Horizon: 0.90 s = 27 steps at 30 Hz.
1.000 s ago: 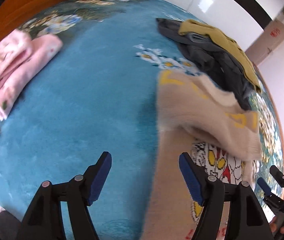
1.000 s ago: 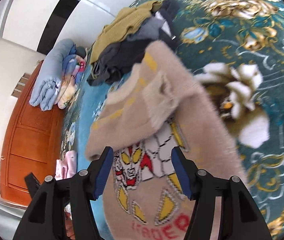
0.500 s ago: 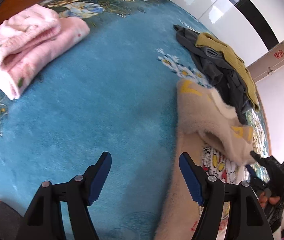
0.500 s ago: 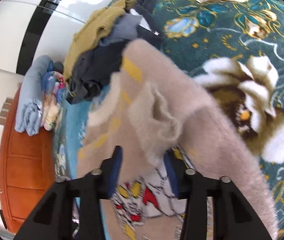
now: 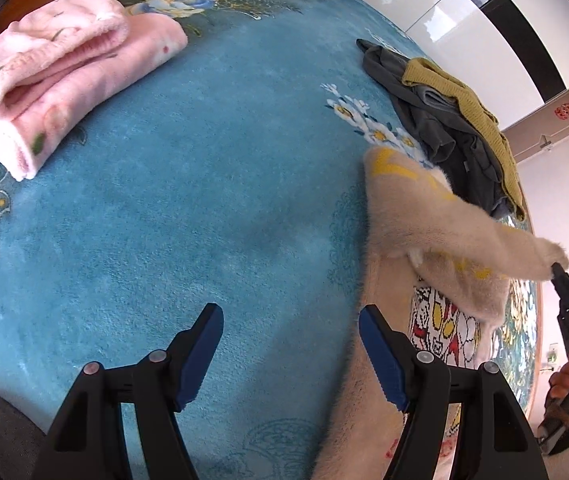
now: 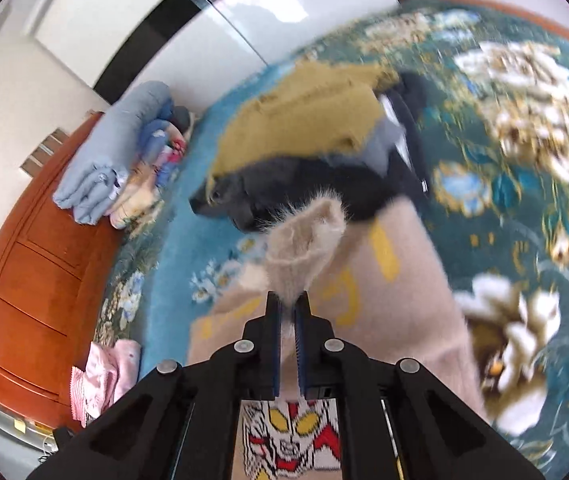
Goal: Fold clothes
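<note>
Left gripper (image 5: 290,354) is held with its jaws wide apart and nothing between the pads; only blue carpet (image 5: 204,200) is framed by them. To its far left a folded pink garment (image 5: 64,80) is seen, well apart. The beige sweater (image 5: 416,248) lies to the right of this gripper, its near edge passing just under the right-hand finger (image 5: 382,354), and its long axis runs from the gripper's foot away toward the dark-and-mustard pile (image 5: 460,128).

Further right, the sweater's sleeve (image 5: 524,256) is drawn out sideways and up to the right gripper (image 5: 556,270), which is clenched on the cuff. In the right wrist view the cuff (image 6: 308,240) is seen pinched between the nearly closed pads of that gripper (image 6: 288,316); the jaws have just been closing, with the fabric between them. The sleeve is lifted clear of the sweater's body, whose cartoon print (image 6: 292,436) shows below the fingers.

The right hand is judged the one placed to act: the sleeve can be carried leftward across the body. The left gripper, nearer the sweater's left edge, is free to pin or take that side.
</note>
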Each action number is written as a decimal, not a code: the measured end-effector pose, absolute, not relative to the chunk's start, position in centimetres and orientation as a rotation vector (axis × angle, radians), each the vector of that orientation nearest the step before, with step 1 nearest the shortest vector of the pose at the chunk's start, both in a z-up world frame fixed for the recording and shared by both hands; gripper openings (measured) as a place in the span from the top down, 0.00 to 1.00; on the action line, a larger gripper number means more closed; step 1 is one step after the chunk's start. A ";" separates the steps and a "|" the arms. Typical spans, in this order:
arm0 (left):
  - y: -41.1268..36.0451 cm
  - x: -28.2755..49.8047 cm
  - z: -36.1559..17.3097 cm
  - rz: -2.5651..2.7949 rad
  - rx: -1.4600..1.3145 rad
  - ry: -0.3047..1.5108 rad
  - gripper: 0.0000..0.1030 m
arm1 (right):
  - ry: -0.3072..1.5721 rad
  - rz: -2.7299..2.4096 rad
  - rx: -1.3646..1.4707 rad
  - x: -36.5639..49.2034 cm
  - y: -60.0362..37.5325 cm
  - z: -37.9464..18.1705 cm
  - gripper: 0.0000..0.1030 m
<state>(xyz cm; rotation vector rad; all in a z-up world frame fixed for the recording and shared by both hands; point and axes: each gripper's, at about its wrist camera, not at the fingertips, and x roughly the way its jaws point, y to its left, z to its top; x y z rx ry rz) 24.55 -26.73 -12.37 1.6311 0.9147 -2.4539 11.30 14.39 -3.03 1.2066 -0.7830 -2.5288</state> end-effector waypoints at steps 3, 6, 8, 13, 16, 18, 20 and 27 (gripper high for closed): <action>-26.8 24.6 -12.7 -2.439 1.639 0.914 0.28 | -0.775 -2.557 1.239 10.7 15.1 -3.9 0.94; -26.6 24.5 -13.1 -2.428 1.655 0.899 0.28 | -0.767 -2.564 1.379 10.1 15.8 -6.9 0.94; -26.3 24.5 -13.4 -2.424 1.672 0.885 0.28 | -0.760 -2.565 1.476 9.6 16.4 -8.9 0.95; -25.7 24.0 -13.8 -2.413 1.713 0.867 0.28 | -0.792 -2.569 1.536 9.5 17.7 -10.8 0.95; -25.4 23.9 -13.7 -2.414 1.728 0.858 0.28 | -0.830 -2.579 1.477 9.7 18.5 -10.3 0.95; -25.2 23.8 -13.7 -2.411 1.738 0.848 0.28 | -0.799 -2.591 1.476 9.6 18.5 -10.1 0.95; -24.9 23.7 -13.7 -2.403 1.761 0.843 0.28 | -0.780 -2.590 1.520 9.2 18.5 -10.9 0.95; -24.0 24.4 -12.5 -2.418 1.787 0.841 0.28 | -0.759 -2.567 1.628 8.4 18.5 -12.5 0.95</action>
